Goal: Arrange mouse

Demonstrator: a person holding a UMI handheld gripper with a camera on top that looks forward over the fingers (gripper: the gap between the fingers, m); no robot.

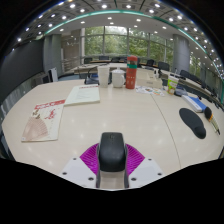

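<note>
A black computer mouse [112, 155] sits between my two fingers, its sides against the magenta pads [91, 158]. My gripper [112, 165] is shut on the mouse and holds it above the near part of a large light-coloured table [120, 115]. A dark oval mouse pad [193, 121] lies on the table ahead and to the right of the fingers.
A magazine [42, 120] lies ahead to the left. A stack of papers [82, 95] lies farther back. An orange-red carton [131, 72], cups and small bottles [171, 86] stand at the far side. Chairs and windows are beyond the table.
</note>
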